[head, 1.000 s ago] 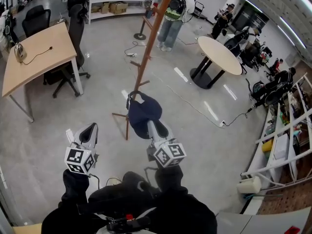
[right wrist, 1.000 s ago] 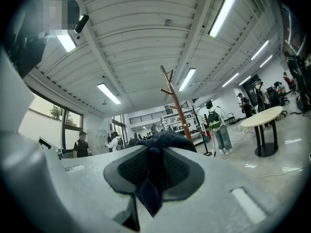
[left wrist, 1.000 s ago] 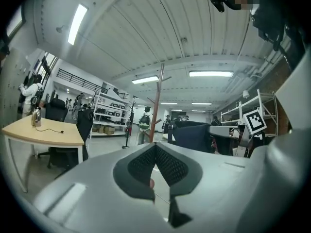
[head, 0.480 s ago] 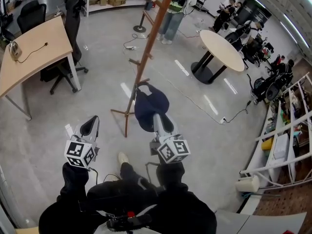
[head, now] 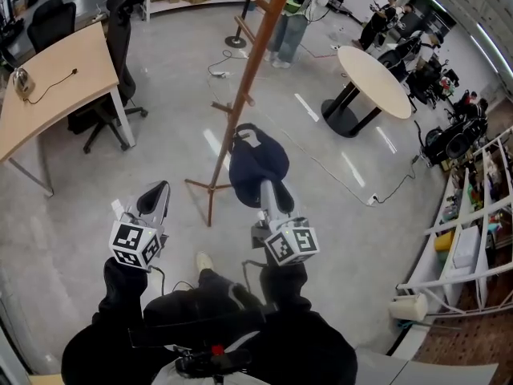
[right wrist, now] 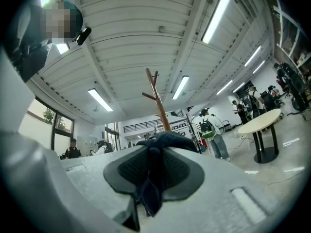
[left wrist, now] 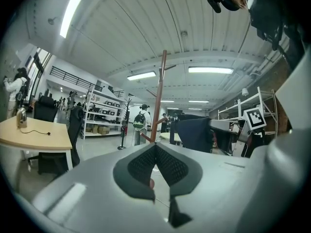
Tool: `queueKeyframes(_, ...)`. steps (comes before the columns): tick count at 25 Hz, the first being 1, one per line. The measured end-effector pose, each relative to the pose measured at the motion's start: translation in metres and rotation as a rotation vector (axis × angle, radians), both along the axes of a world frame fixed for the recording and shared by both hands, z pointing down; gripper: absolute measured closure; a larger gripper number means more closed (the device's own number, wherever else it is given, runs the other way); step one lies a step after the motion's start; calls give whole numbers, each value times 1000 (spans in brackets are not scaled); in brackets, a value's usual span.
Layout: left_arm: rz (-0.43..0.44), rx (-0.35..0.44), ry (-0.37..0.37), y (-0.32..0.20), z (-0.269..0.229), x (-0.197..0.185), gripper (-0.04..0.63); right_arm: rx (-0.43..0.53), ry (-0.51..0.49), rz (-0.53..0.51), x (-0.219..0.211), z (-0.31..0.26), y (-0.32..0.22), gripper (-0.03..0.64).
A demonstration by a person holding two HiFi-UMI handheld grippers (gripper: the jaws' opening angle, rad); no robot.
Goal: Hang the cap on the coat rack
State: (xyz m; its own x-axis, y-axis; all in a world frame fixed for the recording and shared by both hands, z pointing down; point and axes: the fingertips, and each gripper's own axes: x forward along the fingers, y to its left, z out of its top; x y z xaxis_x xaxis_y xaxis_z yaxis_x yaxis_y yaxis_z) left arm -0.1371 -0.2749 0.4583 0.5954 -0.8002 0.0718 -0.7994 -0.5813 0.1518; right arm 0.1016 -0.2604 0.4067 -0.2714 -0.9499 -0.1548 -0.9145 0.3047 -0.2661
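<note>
My right gripper (head: 267, 191) is shut on a navy blue cap (head: 256, 163), held in the air just right of the wooden coat rack (head: 240, 95). In the right gripper view the cap's cloth (right wrist: 154, 178) is pinched between the two dark pads (right wrist: 176, 171), and the rack's top pegs (right wrist: 154, 89) rise ahead. My left gripper (head: 154, 200) hangs at the lower left of the rack, shut with nothing in it; its pads (left wrist: 171, 166) meet in the left gripper view, where the rack pole (left wrist: 159, 96) and the cap (left wrist: 197, 134) show beyond.
A wooden desk (head: 48, 95) with an office chair (head: 120, 54) stands at the left. A round table (head: 373, 83) is at the back right, with a person (head: 290, 22) behind the rack. Metal shelving (head: 473, 223) runs along the right. A cable (head: 337, 175) crosses the floor.
The cap and my right gripper have drifted slightly right and toward the rack's right side. The person's foot has stepped forward below. My left gripper barely moved.
</note>
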Motion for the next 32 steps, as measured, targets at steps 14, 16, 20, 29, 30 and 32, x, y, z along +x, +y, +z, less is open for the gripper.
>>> queueKeyframes(14,-11,-14,-7,-43,2,11,592,27,12,-13,13,-12,-49,534)
queueKeyframes(16,-13,-15,-6,-48,2,12,592,27,12,-15,14,-12,-57,534)
queueKeyframes(20,-15,-18,-4,-57,2,16,592,24,10,-20,17,-12,-68,534)
queueKeyframes(29,-22,-30,-14,-65,8,23,592,-3,-1,-12,29,0,-79,534)
queueKeyframes(30,-22,-33,-14,-66,9,23,592,-7,-3,-11,29,3,-80,534)
queueKeyframes(32,-21,-39,-15,-70,12,22,592,-14,-4,-8,28,7,-83,534)
